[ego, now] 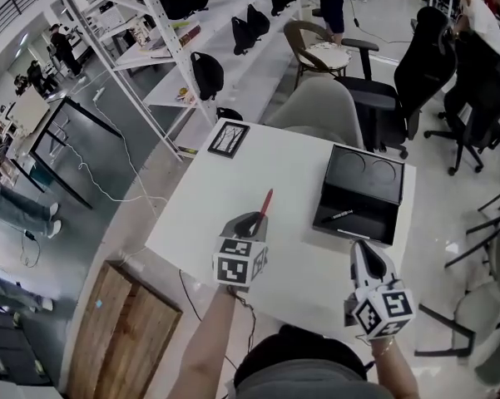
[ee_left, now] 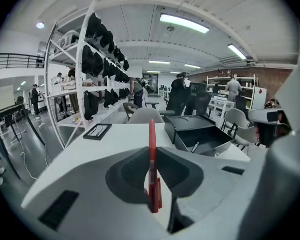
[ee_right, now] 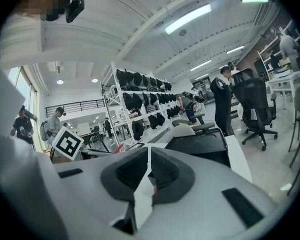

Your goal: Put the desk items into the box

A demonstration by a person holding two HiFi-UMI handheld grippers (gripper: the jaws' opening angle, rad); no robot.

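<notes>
A red pen [ego: 265, 202] sticks forward from my left gripper [ego: 255, 220], which is shut on it above the white table [ego: 291, 165]. In the left gripper view the red pen [ee_left: 152, 154] stands upright between the two dark pads of the left gripper [ee_left: 152, 156]. To the right lies the open black box [ego: 362, 181], holding a black pen [ego: 339, 215] and a pale pen [ego: 353, 233]. My right gripper [ego: 363, 253] hovers at the table's near right edge, just in front of the box. The right gripper [ee_right: 149, 159] has its jaws together and holds nothing.
A black picture frame [ego: 229, 139] lies flat at the table's far left corner. A grey chair [ego: 320, 106] and black office chairs [ego: 433, 65] stand behind the table. White shelving [ego: 150, 32] with black bags runs along the left. A wooden board [ego: 121, 331] lies on the floor.
</notes>
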